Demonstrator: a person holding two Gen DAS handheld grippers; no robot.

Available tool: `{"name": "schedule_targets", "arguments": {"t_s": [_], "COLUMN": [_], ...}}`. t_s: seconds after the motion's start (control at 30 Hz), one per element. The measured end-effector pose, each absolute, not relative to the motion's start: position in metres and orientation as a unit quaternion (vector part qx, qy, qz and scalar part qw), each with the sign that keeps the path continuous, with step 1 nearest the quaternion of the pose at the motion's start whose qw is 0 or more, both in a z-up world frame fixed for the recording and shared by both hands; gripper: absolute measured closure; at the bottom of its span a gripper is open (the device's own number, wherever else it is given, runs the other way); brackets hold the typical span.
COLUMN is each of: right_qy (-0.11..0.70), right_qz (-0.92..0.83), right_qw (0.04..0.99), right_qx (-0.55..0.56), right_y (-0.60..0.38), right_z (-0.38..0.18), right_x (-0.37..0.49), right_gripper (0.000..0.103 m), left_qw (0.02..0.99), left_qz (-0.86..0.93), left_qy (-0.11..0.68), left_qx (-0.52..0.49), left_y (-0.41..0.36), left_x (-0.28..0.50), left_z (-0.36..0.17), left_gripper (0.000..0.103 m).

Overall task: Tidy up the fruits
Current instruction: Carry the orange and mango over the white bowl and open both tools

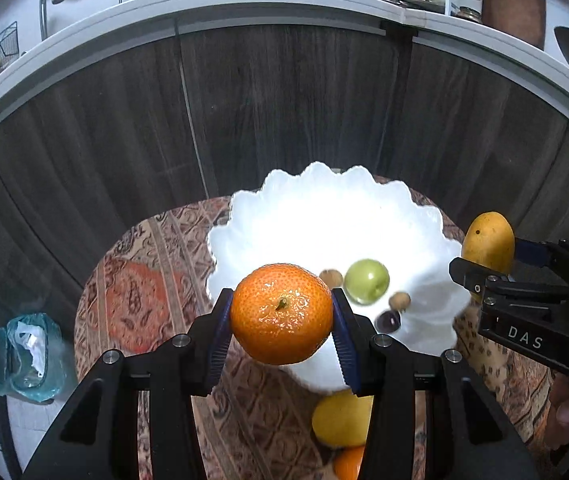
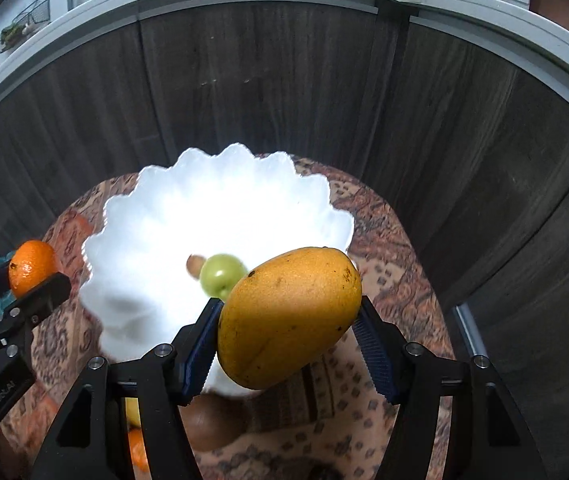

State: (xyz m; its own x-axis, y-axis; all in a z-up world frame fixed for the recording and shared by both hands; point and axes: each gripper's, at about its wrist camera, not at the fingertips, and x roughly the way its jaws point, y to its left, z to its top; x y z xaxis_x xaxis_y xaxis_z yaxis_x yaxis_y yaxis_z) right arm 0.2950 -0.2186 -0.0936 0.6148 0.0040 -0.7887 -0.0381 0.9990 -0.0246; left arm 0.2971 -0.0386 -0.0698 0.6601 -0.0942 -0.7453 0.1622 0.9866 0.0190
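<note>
Left gripper point(image 1: 282, 314) clamped on a mandarin orange point(image 1: 281, 313) at the near rim of the white scalloped bowl point(image 1: 244, 216), right gripper point(image 2: 288, 320) clamped on a yellow mango point(image 2: 289, 317) over the bowl's near right rim, green fruit point(image 1: 366, 281) inside the bowl, dark wood cabinet doors point(image 1: 284, 100) beyond it.

The tangerine point(image 1: 281, 314) was bright orange with a green stem; the mango point(image 2: 289, 317) was yellow-orange with dark specks. The scalloped bowl point(image 1: 244, 216) was glaring white, and at its centre lay a pale green fruit point(image 1: 366, 281). The tablecloth point(image 1: 144, 280) bore a red-and-brown paisley pattern. The cabinets point(image 1: 284, 100) across the upper frame were dark wood-grain.
</note>
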Motion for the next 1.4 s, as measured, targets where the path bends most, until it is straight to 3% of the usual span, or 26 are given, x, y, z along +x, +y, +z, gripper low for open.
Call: {"name": "schedule_targets", "arguments": {"t_s": [0.73,0.8,0.87,0.97,1.1,1.4], "right_qy": [0.481,0.483,0.488,0.484,0.464,0.435], "right_qz": [-0.003,-0.002,0.000,-0.005,-0.030,-0.046], "right_qw": [0.877,0.875,0.872,0.874,0.884,0.898], "right_qx": [-0.022,-0.023,-0.025,-0.031,-0.047,-0.043], "right_y": [-0.223,-0.223,-0.223,-0.223,-0.223,-0.224], "right_z": [-0.137,-0.139,-0.140,-0.137,-0.124,-0.091], "right_x": [0.357,0.358,0.359,0.357,0.353,0.337], "right_gripper": [0.037,0.037,0.037,0.034,0.015,0.013], "left_qw": [0.886,0.885,0.887,0.892,0.895,0.907], "left_qz": [-0.077,-0.077,-0.072,-0.062,-0.050,-0.041], "left_qy": [0.456,0.457,0.453,0.445,0.440,0.417], "left_qx": [0.042,0.043,0.047,0.052,0.053,0.047], "left_y": [-0.045,-0.046,-0.046,-0.046,-0.043,-0.040], "left_x": [0.357,0.358,0.357,0.355,0.354,0.339], "left_z": [-0.121,-0.123,-0.121,-0.116,-0.109,-0.083], "left_gripper": [0.056,0.053,0.036,0.023,0.020,0.006]}}
